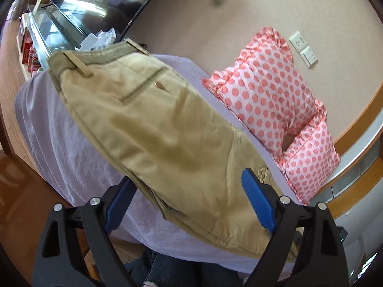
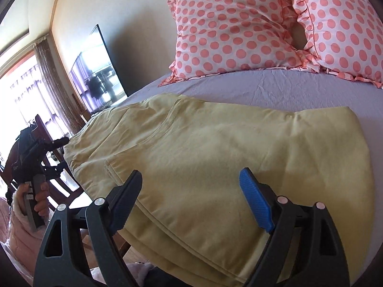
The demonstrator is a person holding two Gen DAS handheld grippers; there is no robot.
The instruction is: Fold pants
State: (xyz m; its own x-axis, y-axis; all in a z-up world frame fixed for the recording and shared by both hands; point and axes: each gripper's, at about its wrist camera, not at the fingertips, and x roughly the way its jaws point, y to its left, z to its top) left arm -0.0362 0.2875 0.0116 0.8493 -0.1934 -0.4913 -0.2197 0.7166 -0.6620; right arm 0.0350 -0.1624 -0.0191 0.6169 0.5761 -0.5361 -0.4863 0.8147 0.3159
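Note:
Khaki pants [image 1: 153, 124] lie folded on a lilac bed sheet [image 1: 71, 157], waistband with belt loops at the far end in the left wrist view. In the right wrist view the pants [image 2: 215, 157] lie flat as a folded stack, edges toward me. My left gripper [image 1: 189, 186] is open, its blue-padded fingers [image 1: 258, 203] on either side of the pants' near end, holding nothing. My right gripper [image 2: 191, 189] is open just above the folded pants, holding nothing. The left gripper, held in a hand, also shows in the right wrist view [image 2: 36, 157], off the bed's left edge.
Two pink polka-dot pillows [image 2: 234, 31] lean against the wall at the head of the bed. A television [image 2: 95, 71] stands left of the bed. A glass cabinet [image 1: 55, 31] and a wooden chair [image 2: 59, 181] stand beside the bed.

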